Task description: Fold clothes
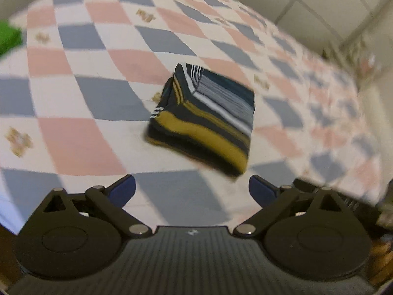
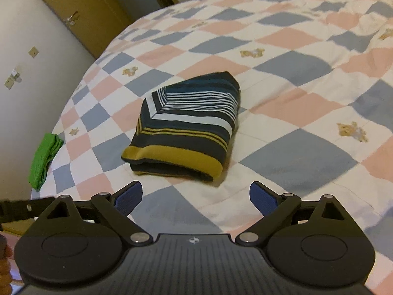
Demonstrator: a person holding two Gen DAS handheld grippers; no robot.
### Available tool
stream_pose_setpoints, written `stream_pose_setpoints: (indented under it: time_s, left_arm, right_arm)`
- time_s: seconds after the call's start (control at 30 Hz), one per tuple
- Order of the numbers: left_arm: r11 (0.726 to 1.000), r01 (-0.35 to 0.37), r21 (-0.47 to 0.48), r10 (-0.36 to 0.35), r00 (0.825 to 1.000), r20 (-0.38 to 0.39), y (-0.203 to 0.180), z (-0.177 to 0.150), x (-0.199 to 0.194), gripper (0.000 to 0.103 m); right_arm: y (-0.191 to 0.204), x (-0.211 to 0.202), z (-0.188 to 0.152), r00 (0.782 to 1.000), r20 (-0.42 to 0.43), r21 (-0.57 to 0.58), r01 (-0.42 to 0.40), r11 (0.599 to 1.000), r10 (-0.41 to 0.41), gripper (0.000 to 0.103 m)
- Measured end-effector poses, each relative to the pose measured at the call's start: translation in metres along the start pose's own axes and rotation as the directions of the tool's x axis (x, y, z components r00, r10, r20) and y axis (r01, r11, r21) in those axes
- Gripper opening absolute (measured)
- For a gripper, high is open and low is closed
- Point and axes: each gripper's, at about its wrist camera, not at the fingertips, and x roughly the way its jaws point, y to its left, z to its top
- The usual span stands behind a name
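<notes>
Shirt (image 2: 183,132) lies folded on the bed (image 2: 307,78); left tool (image 1: 192,191) and right tool (image 2: 196,196) hover released, apart from it.

A folded striped cloth on a checked bed cover

The folded dark blue cloth with yellow and white stripes (image 1: 203,120) lies on the soft bed cover with pink, blue and white squares (image 1: 98,73). The black left gripper with blue pads (image 1: 192,191) hangs just in front of the cloth, its two fingers wide apart with nothing between them. A bright green cloth (image 1: 8,38) peeks in at the left edge, well apart. The picture is a bit blurry.
</notes>
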Motion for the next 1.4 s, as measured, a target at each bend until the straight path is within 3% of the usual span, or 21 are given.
stream_pose_setpoints:
  time_s: [0.07, 0.13, 0.27, 0.37, 0.53, 0.67, 0.83, 0.97, 1.17, 1.27, 1.4]
  left_arm:
    - [0.992, 0.069, -0.110, -0.067, 0.998, 0.021, 0.015, 0.008, 0.018, 0.092]
    - [0.963, 0.144, -0.229, -0.134, 0.989, 0.058, 0.032, 0.013, 0.038, 0.092]
    - [0.857, 0.251, -0.450, -0.209, 0.968, 0.141, 0.067, 0.014, 0.082, 0.092]
    - [0.778, 0.304, -0.550, -0.236, 0.953, 0.192, 0.084, 0.010, 0.114, 0.092]
    - [0.659, 0.375, -0.652, -0.280, 0.927, 0.249, 0.104, 0.002, 0.165, 0.090]
    - [0.620, 0.389, -0.681, -0.293, 0.921, 0.259, 0.111, -0.002, 0.189, 0.090]
    - [0.533, 0.410, -0.740, -0.316, 0.908, 0.276, 0.125, -0.006, 0.218, 0.091]
    - [0.523, 0.409, -0.748, -0.322, 0.907, 0.271, 0.127, -0.007, 0.240, 0.090]
    - [0.574, 0.447, -0.686, -0.342, 0.892, 0.295, 0.117, -0.008, 0.246, 0.089]
    - [0.560, 0.459, -0.690, -0.337, 0.887, 0.316, 0.118, -0.010, 0.250, 0.089]
    - [0.553, 0.489, -0.675, -0.349, 0.871, 0.345, 0.109, 0.002, 0.261, 0.097]
  right_arm:
    - [-0.008, 0.015, 0.012, 1.000, -0.015, 0.000, -0.010, 1.000, 0.010, 0.094]
    - [-0.015, 0.031, 0.025, 0.999, -0.027, 0.004, -0.021, 1.000, 0.021, 0.094]
    - [-0.033, 0.068, 0.051, 0.997, -0.044, 0.039, -0.063, 0.997, 0.065, 0.093]
    - [-0.043, 0.094, 0.067, 0.995, -0.058, 0.065, -0.079, 0.995, 0.083, 0.092]
    - [-0.059, 0.134, 0.087, 0.987, -0.060, 0.139, -0.138, 0.981, 0.148, 0.091]
    - [-0.069, 0.162, 0.100, 0.984, -0.072, 0.187, -0.146, 0.972, 0.161, 0.091]
    - [-0.081, 0.193, 0.108, 0.979, -0.092, 0.231, -0.157, 0.960, 0.183, 0.092]
    - [-0.093, 0.215, 0.112, 0.977, -0.080, 0.294, -0.165, 0.941, 0.197, 0.092]
    - [-0.111, 0.242, 0.120, 0.973, -0.035, 0.347, -0.204, 0.915, 0.230, 0.092]
    - [-0.119, 0.256, 0.128, 0.964, 0.000, 0.378, -0.247, 0.892, 0.267, 0.092]
    - [-0.118, 0.275, 0.136, 0.950, -0.013, 0.359, -0.287, 0.888, 0.313, 0.093]
